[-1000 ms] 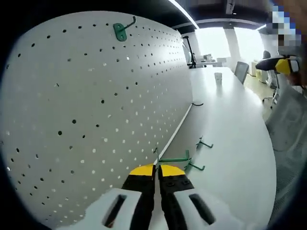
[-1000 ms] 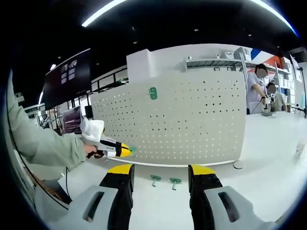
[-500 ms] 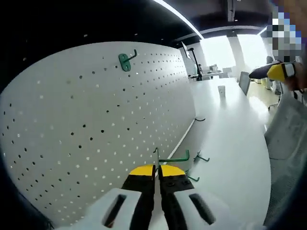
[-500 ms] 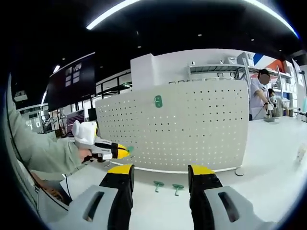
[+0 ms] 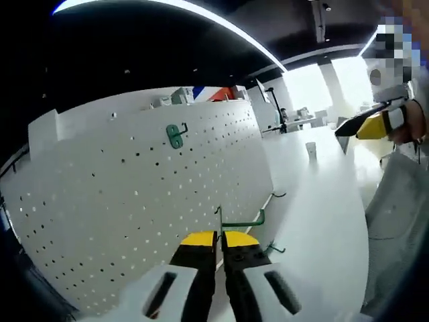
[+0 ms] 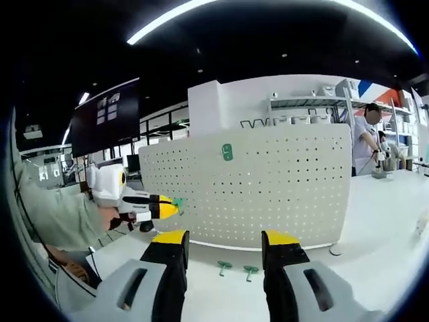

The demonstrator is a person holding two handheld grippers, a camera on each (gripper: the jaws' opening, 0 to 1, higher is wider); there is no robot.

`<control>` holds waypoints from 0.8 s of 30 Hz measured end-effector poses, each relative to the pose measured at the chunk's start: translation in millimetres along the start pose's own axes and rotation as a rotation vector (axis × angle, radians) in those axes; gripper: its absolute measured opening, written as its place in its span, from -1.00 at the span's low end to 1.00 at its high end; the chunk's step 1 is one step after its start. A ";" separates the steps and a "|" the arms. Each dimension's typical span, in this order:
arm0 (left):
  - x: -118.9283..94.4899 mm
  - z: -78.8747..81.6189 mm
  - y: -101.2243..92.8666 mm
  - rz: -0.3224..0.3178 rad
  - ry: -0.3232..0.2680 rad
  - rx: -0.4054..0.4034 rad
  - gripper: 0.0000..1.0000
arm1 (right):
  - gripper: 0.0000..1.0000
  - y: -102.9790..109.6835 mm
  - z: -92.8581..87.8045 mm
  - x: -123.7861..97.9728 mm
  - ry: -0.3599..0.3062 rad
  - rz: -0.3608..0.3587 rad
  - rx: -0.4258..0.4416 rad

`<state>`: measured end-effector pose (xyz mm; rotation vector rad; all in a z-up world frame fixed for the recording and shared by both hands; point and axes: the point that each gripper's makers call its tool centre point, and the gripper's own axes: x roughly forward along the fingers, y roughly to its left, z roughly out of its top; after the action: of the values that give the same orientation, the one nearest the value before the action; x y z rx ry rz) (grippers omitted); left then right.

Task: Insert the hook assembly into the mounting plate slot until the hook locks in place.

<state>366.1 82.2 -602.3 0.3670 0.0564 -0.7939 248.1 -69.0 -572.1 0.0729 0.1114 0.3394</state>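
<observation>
One green metal hook (image 5: 236, 221) is pinched in the closed left tool (image 5: 218, 236), held off the white perforated pegboard (image 5: 134, 201). Another green hook (image 6: 227, 152) hangs mounted there. Two more (image 6: 236, 270) lie on the white surface (image 6: 362, 221). The right tool (image 6: 221, 238) gapes, holding nothing.

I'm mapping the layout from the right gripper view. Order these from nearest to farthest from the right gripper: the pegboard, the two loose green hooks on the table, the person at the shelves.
1. Loose hooks, on the table just ahead, between the right gripper's jaws.
2. Pegboard, upright behind the hooks.
3. Person, far right, beyond the pegboard by the shelves.
</observation>
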 end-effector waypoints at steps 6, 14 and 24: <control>-9.6 15.5 -2.9 0.018 -0.043 -0.005 -0.94 | -0.18 2.4 3.3 -0.2 -0.009 0.006 -0.001; -23.0 36.8 -17.5 0.011 -0.098 -0.052 -0.94 | -0.18 11.4 10.1 0.5 -0.026 0.023 -0.003; -30.3 65.0 -39.5 -0.032 -0.169 -0.069 -0.94 | -0.19 19.1 18.9 2.4 -0.048 0.046 -0.006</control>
<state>311.2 55.4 -547.8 0.2333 -0.0684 -0.8496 246.4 -51.2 -551.9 0.0781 0.0611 0.3835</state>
